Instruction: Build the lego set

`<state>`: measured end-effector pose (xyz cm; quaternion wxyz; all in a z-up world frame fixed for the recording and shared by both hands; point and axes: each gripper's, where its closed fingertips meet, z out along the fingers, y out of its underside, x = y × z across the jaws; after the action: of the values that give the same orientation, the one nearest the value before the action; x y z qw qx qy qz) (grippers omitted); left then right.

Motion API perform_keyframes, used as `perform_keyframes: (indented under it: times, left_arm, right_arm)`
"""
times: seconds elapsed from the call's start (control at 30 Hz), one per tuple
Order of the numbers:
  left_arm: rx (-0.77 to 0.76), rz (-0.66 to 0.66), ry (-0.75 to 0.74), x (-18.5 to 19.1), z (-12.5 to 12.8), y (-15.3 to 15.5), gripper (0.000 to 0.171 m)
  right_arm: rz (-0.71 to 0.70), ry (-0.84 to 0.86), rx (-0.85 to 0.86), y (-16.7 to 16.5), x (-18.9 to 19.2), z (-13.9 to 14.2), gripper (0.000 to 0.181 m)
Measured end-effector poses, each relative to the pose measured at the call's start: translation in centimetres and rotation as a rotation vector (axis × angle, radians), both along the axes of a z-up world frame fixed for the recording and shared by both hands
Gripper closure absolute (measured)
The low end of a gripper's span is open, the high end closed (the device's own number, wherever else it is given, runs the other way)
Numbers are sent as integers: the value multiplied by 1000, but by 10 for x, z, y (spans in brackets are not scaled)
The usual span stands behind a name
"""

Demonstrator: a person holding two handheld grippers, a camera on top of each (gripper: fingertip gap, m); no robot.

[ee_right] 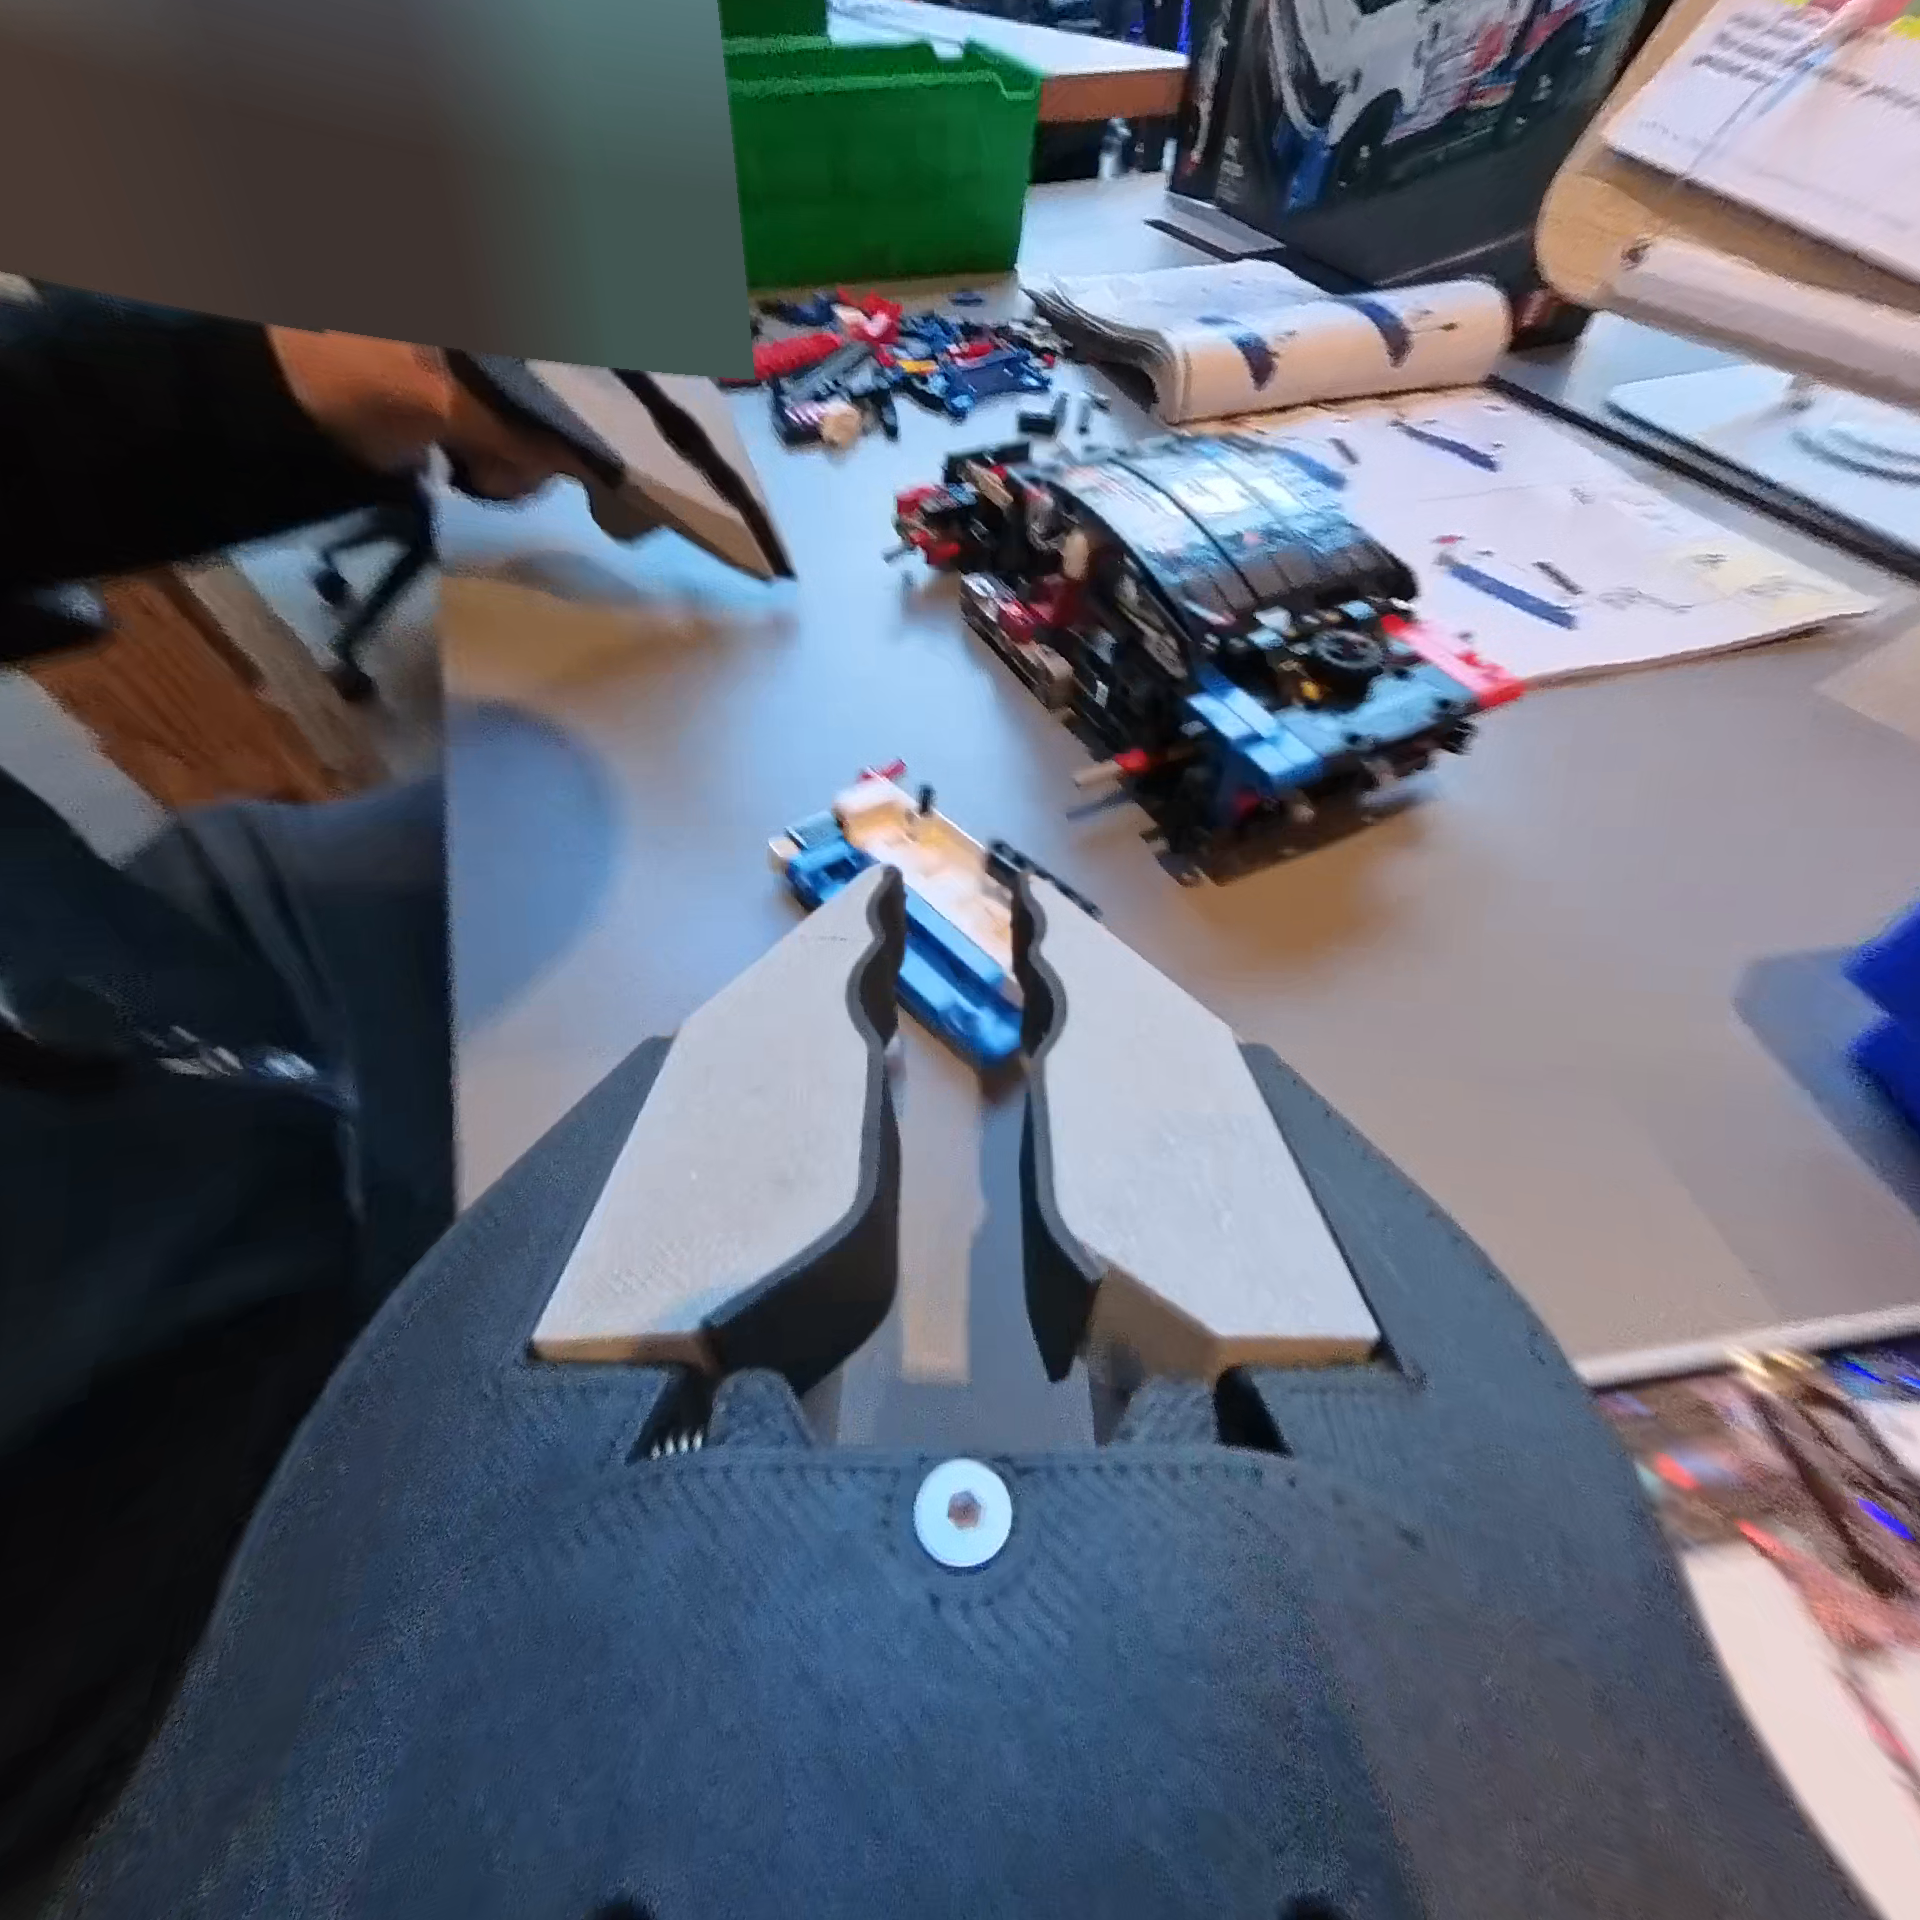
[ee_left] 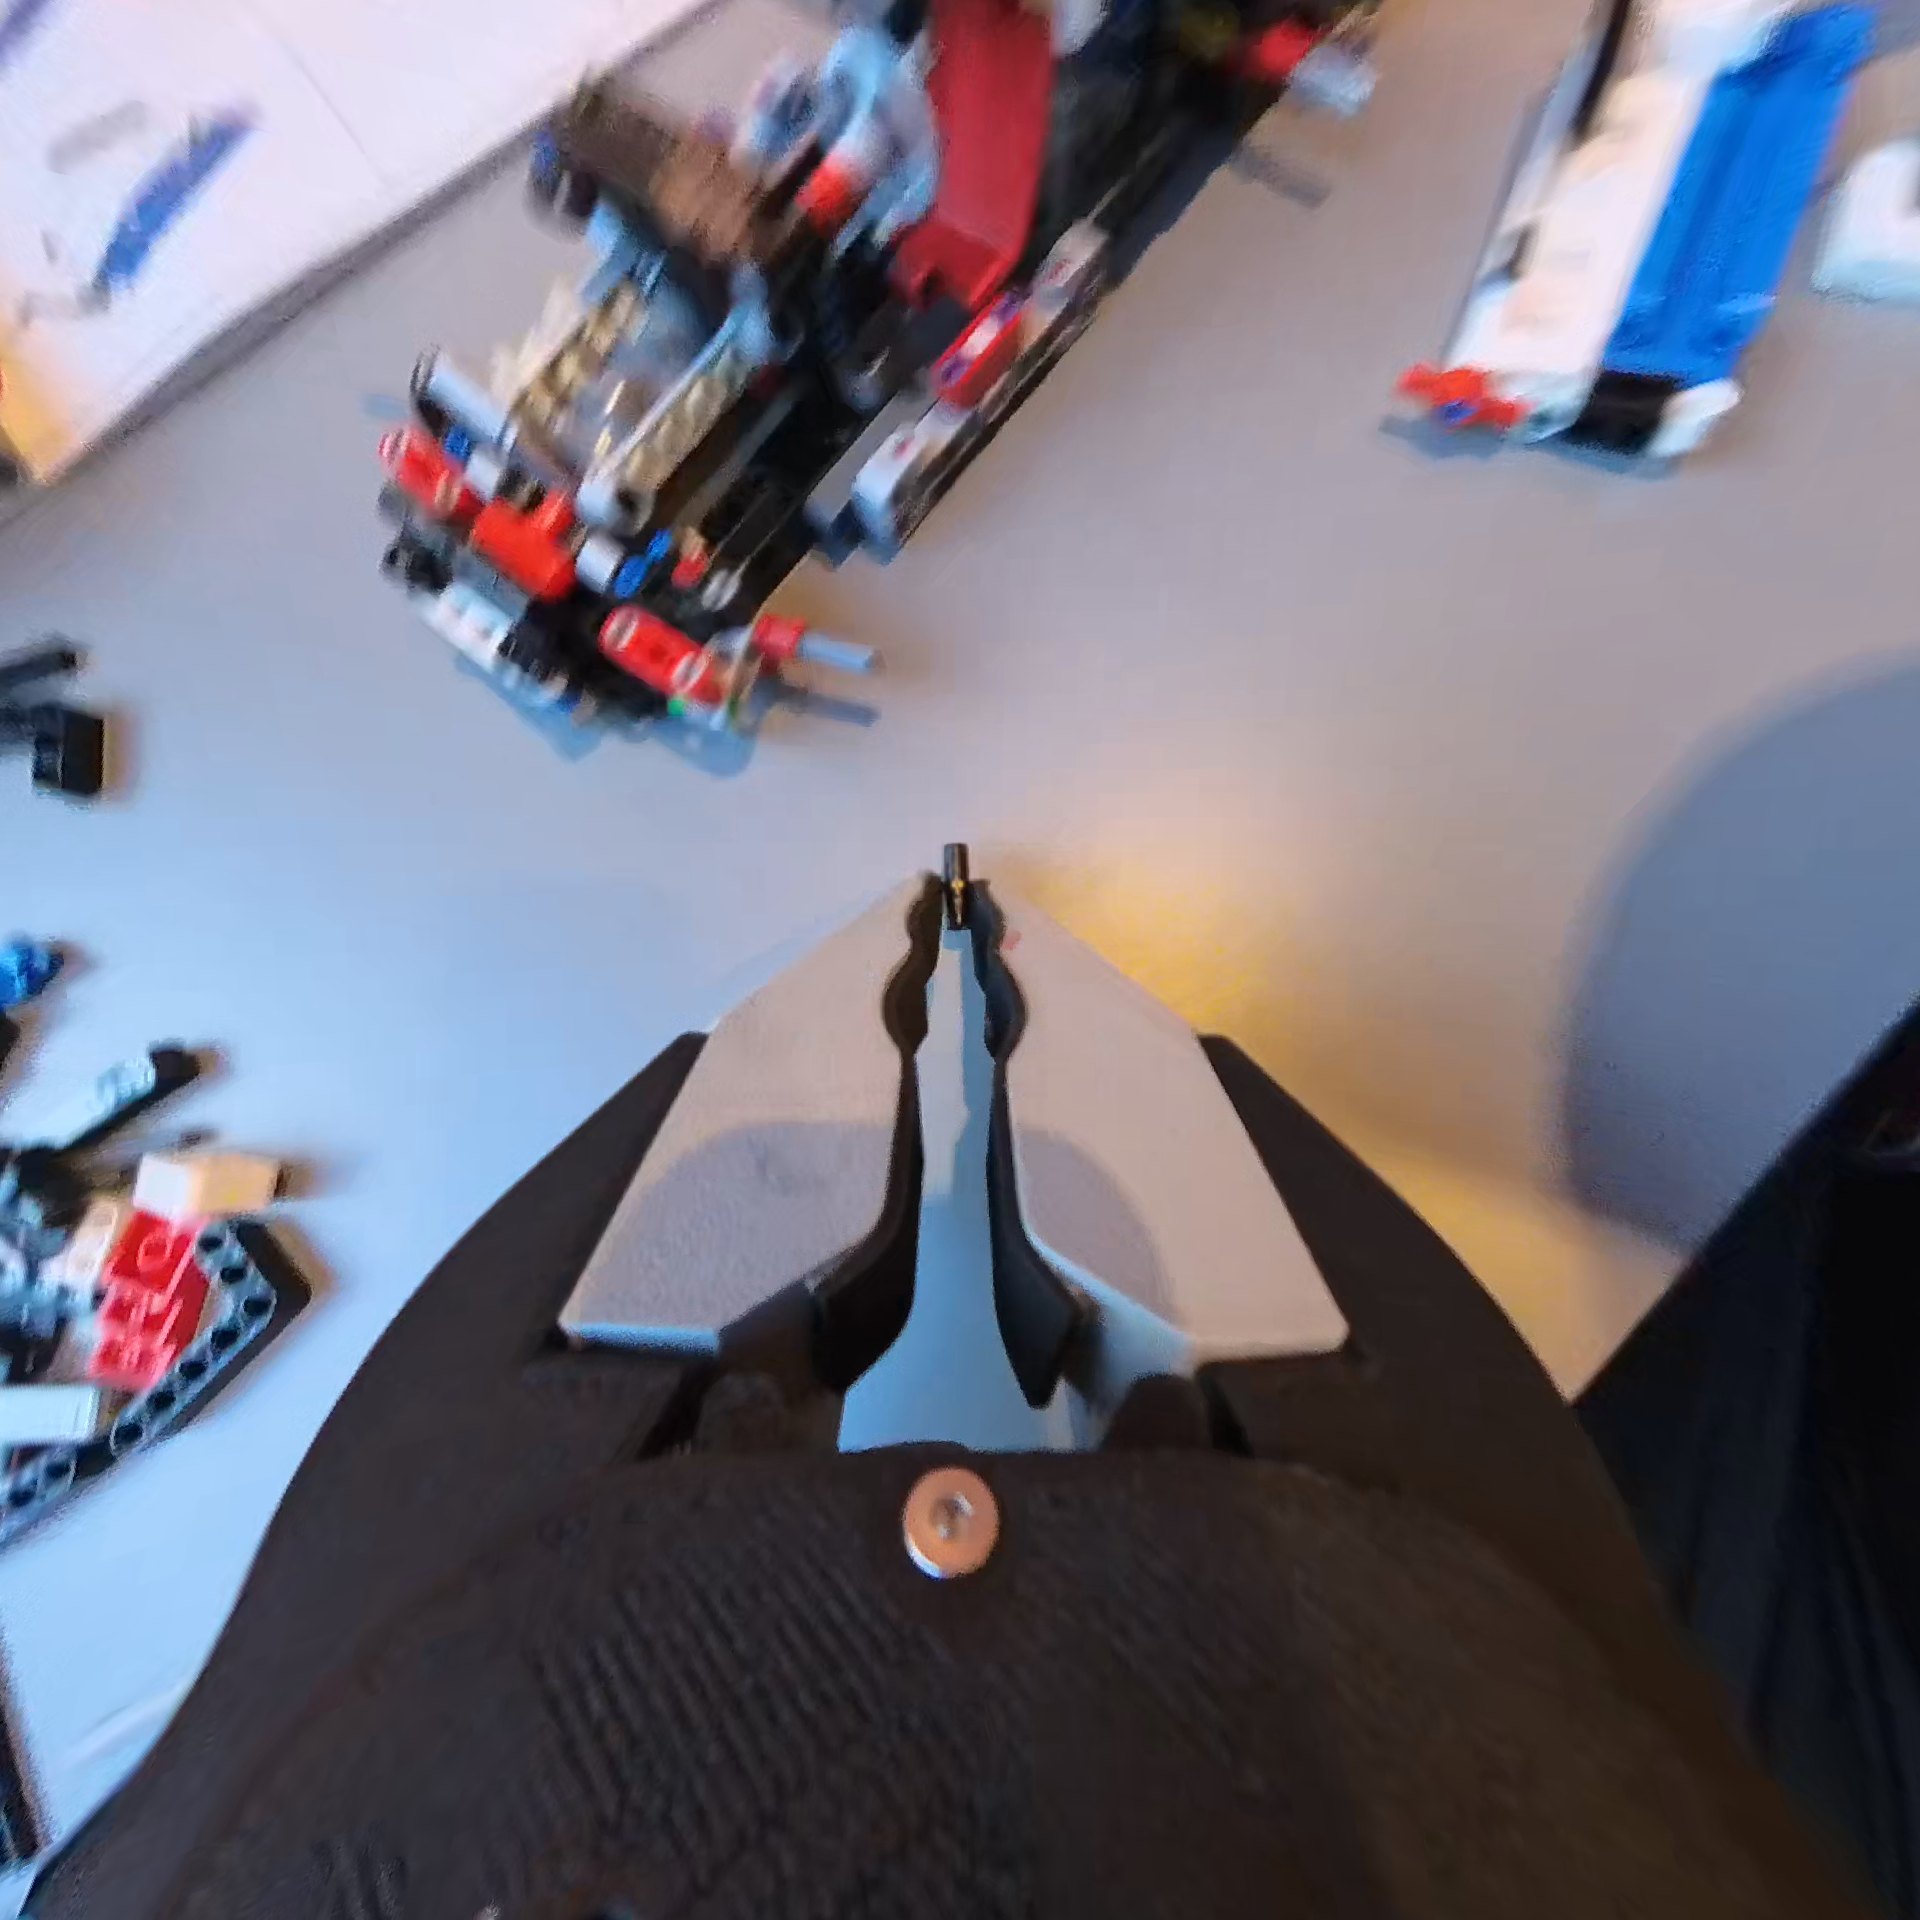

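My left gripper is shut on a small black pin that sticks out past its tips, above bare table. The partly built lego car lies ahead of it, blurred. In the right wrist view the same car sits at mid table. My right gripper is open, its tips on either side of a blue and white lego panel lying flat on the table. That panel also shows in the left wrist view at the top right. The left gripper appears at the far left, held in a hand.
Loose lego parts lie at the left, and a pile lies behind the car. An open instruction booklet, a green bin and the set's box stand at the back. The table's edge runs at the right.
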<state>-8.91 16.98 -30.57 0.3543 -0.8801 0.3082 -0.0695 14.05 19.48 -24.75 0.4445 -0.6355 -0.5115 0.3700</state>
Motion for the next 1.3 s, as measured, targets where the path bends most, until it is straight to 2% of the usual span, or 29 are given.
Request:
perform_keyframes:
  times: [0.1, 0.2, 0.3, 0.4, 0.53, 0.67, 0.83, 1.07, 1.3]
  left_arm:
    - [205, -126, -29, 42, 31, -6, 169]
    - [366, -237, -53, 88, 57, -19, 169]
    - [447, -307, -55, 122, 66, -29, 169]
    - [489, -336, -22, 139, 64, -34, 169]
    - [522, -374, -14, 155, 61, -40, 169]
    - [573, -407, 23, 165, 64, -41, 169]
    - [574, -427, 12, 174, 63, -44, 169]
    - [569, -433, 10, 178, 59, -44, 170]
    - [518, -405, -69, 175, 58, -43, 170]
  right_arm:
    - [66, 86, -167, -16, -33, 17, 172]
    - [192, 142, -308, -38, -68, 32, 177]
    - [243, 102, -362, -51, -87, 27, 180]
    - [234, 75, -397, -61, -83, 16, 180]
    - [192, 66, -424, -65, -69, 3, 175]
    - [208, 78, -450, -70, -69, 3, 173]
    - [223, 121, -472, -72, -68, 9, 179]
    - [213, 140, -498, -71, -64, 5, 179]
    - [205, 131, -474, -70, -68, 4, 180]
